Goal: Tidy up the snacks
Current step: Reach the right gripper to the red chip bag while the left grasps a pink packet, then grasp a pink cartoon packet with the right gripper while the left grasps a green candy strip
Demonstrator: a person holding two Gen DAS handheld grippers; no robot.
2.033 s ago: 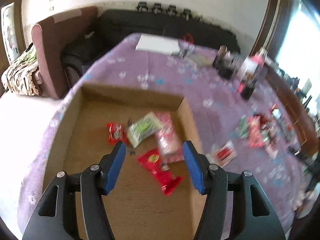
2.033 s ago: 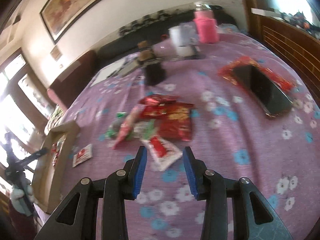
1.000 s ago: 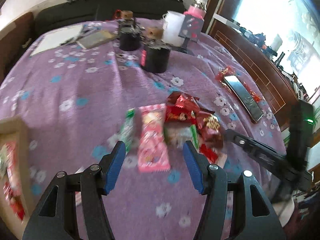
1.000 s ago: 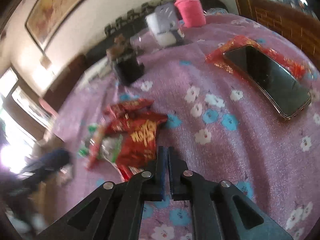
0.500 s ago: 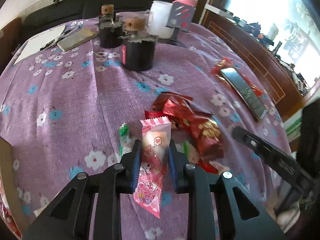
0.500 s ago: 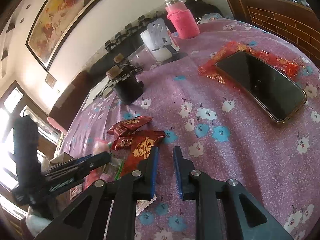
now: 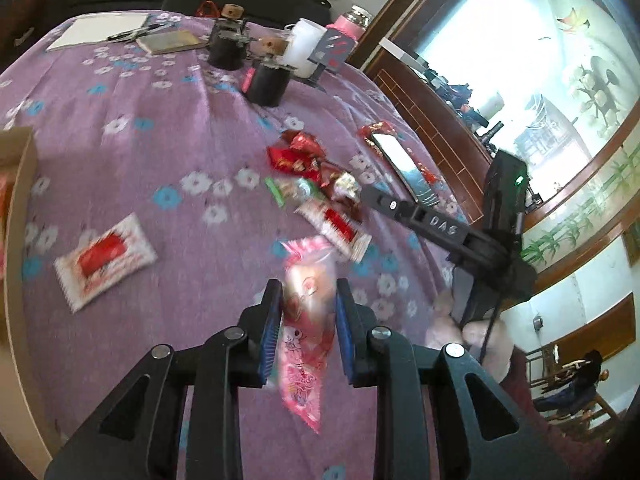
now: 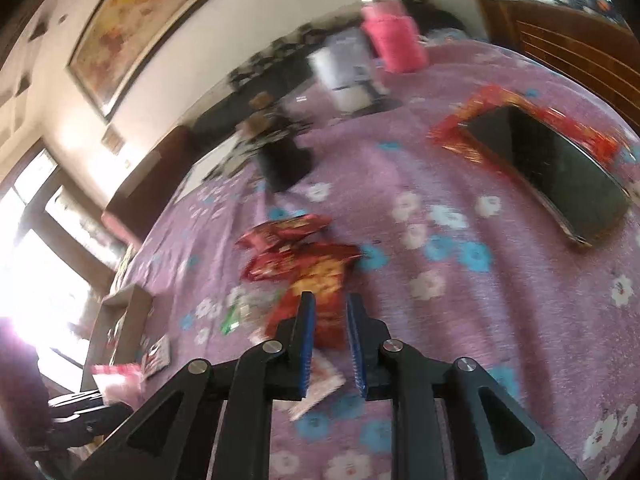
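Note:
My left gripper (image 7: 308, 286) is shut on a pink snack packet (image 7: 306, 344), held off the purple cloth a little short of the snack pile (image 7: 312, 168). In the right wrist view that pink packet (image 8: 116, 378) shows at the lower left, near the cardboard box (image 8: 120, 320). My right gripper (image 8: 331, 304) hovers over the pile with its jaws opening, a narrow gap between the pads. A red packet (image 8: 320, 280) lies on the cloth under that gap, and the pads do not press it. The right gripper (image 7: 372, 196) reaches into the pile from the right in the left wrist view.
Two white-and-red packets (image 7: 104, 260) (image 7: 336, 228) lie loose on the cloth. The cardboard box's wall (image 7: 20, 168) is at the left edge. A phone (image 8: 560, 176) on a red wrapper lies to the right. Black jars (image 7: 266, 80) and a pink bottle (image 8: 394, 40) stand at the back.
My left gripper swung from the box to the pile, shut on the pink packet and pulled it back towards the near side. The right gripper's jaws went from fully shut to slightly apart.

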